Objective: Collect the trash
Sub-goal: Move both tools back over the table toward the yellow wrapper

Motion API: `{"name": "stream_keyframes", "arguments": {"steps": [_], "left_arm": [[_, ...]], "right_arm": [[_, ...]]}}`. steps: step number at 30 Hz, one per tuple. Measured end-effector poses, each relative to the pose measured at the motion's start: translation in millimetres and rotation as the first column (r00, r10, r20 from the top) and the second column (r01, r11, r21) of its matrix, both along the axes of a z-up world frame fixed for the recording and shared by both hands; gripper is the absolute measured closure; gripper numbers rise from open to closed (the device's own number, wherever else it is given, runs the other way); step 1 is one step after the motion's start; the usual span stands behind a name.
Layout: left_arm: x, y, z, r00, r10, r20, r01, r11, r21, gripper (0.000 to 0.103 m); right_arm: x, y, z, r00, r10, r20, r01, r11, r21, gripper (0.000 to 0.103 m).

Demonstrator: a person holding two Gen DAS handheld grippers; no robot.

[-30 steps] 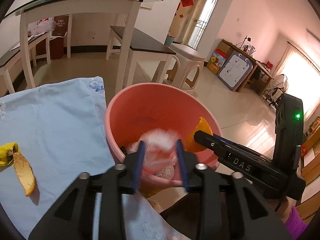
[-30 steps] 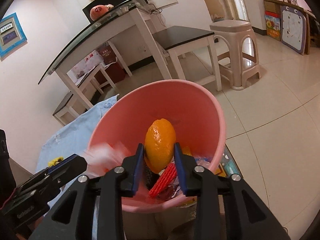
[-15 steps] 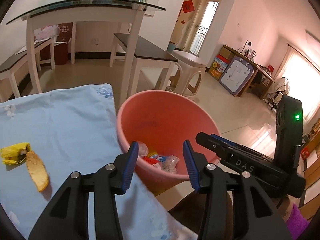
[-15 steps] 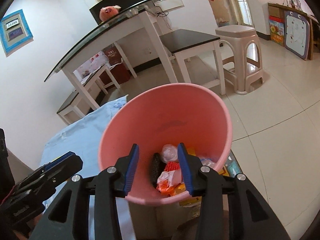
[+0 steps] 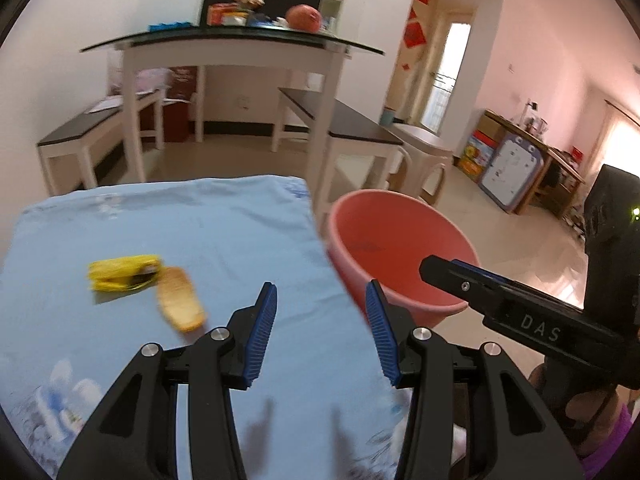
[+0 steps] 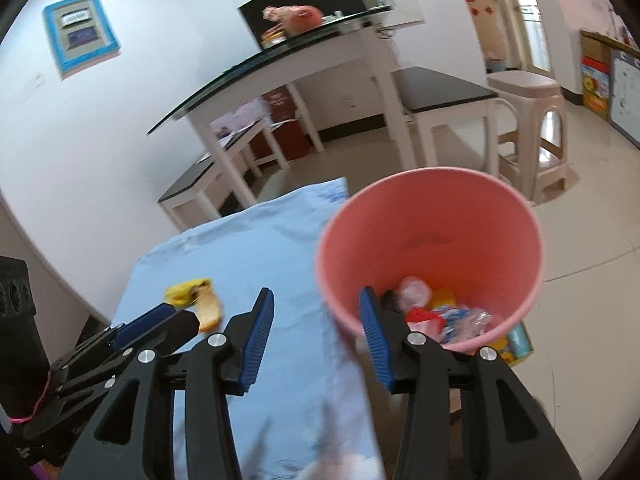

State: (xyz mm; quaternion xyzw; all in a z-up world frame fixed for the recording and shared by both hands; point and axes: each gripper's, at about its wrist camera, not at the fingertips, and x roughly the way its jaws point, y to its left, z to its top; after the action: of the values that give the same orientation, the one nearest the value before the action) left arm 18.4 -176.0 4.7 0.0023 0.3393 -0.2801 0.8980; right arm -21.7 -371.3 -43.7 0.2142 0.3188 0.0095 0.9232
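We see the pink bin (image 6: 432, 216) upright ahead-right of our right tool, wrappers (image 6: 440, 312) heaped at its bottom. A yellow wrapper (image 5: 124, 278) and orange peel (image 5: 180, 304) lie touching on blue cloth, ahead-left of our left tool.

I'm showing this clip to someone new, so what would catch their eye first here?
Probably the pink bucket, standing beside the table's right edge with wrappers piled at its bottom. Next, the yellow wrapper and peel lying together on the blue cloth. Both grippers, left and right, hang open and empty in front.
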Motion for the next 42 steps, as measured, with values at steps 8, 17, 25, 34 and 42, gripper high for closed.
{"name": "stream_keyframes", "arguments": {"steps": [8,17,25,34,42], "left_arm": [[-22,61,-5,0.993,0.112,0.029,-0.112,0.994,0.007,0.056],[-35,120,-13,0.976,0.216,-0.002,-0.216,0.976,-0.030,0.056],[-44,145,-7,0.973,0.232,0.002,-0.232,0.971,-0.051,0.056],[-56,172,0,0.969,0.249,-0.008,-0.248,0.965,-0.080,0.056],[-86,178,11,0.973,0.229,0.039,-0.223,0.967,-0.125,0.056]], "right_arm": [[-2,68,-9,0.996,0.090,-0.022,-0.090,0.996,0.005,0.055],[-15,133,-18,0.983,0.181,-0.039,-0.182,0.982,-0.042,0.055],[-30,167,-7,0.976,0.217,-0.029,-0.219,0.972,-0.081,0.049],[-43,194,4,0.973,0.225,-0.041,-0.229,0.968,-0.102,0.045],[-89,197,24,0.984,0.171,0.039,-0.162,0.973,-0.165,0.024]]}}
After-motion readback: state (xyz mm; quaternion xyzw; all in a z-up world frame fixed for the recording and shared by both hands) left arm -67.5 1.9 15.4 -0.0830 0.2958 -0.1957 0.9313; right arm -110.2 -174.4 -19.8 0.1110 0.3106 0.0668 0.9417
